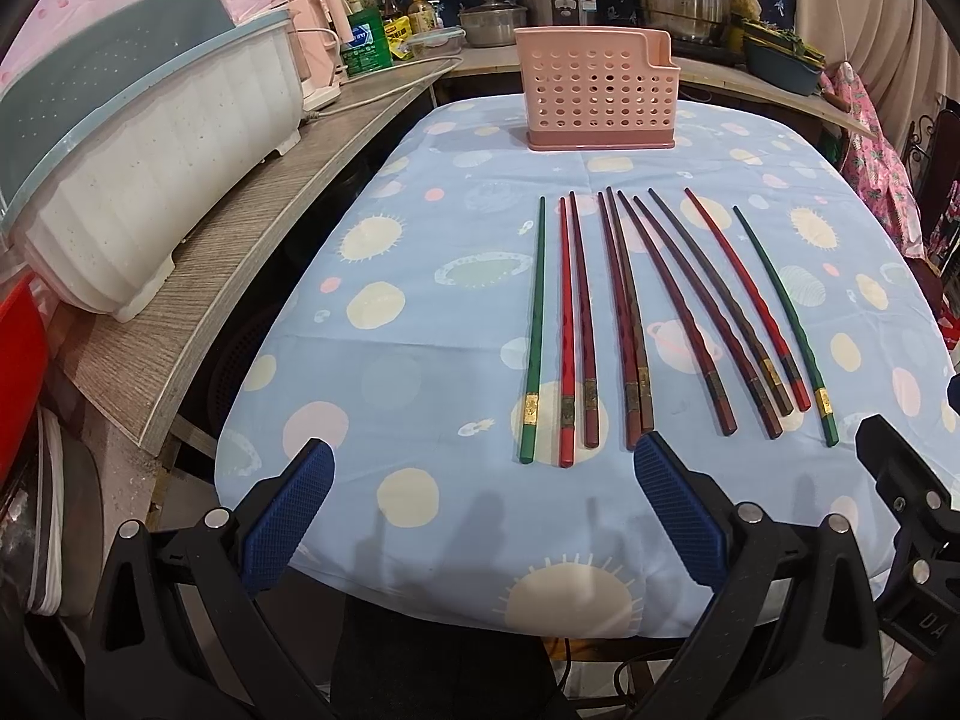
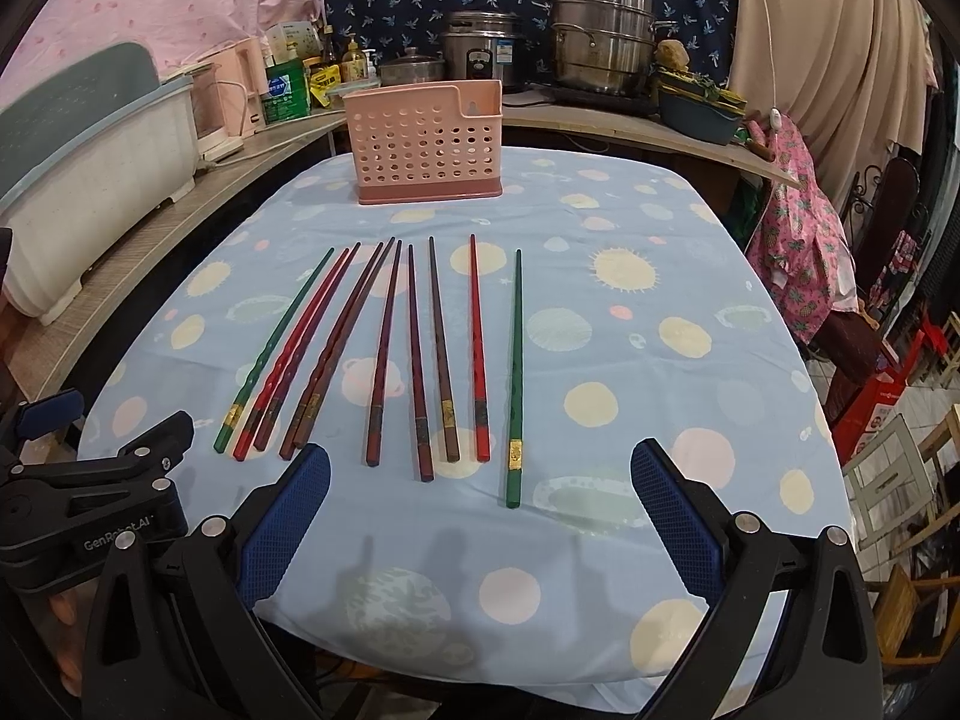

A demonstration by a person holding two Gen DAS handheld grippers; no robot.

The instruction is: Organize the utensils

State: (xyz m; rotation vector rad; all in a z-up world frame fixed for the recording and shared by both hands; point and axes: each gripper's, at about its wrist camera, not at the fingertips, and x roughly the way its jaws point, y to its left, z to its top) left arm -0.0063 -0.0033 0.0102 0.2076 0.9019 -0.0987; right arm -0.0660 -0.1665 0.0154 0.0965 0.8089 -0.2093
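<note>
Several chopsticks lie side by side on the blue patterned tablecloth (image 1: 420, 312), tips pointing to the far side: green ones at the outer left (image 1: 533, 336) and outer right (image 2: 514, 384), red (image 2: 477, 354) and dark brown (image 1: 624, 324) ones between. A pink perforated utensil holder (image 1: 597, 87), also in the right wrist view (image 2: 427, 141), stands upright and empty at the table's far end. My left gripper (image 1: 483, 516) is open and empty, just short of the handle ends. My right gripper (image 2: 480, 516) is open and empty, likewise at the near edge.
A white dish rack with grey lid (image 1: 138, 180) sits on the wooden counter (image 1: 252, 240) to the left. Pots, a rice cooker (image 2: 480, 54) and bottles line the back counter. Pink cloth and chairs (image 2: 798, 222) stand at the right.
</note>
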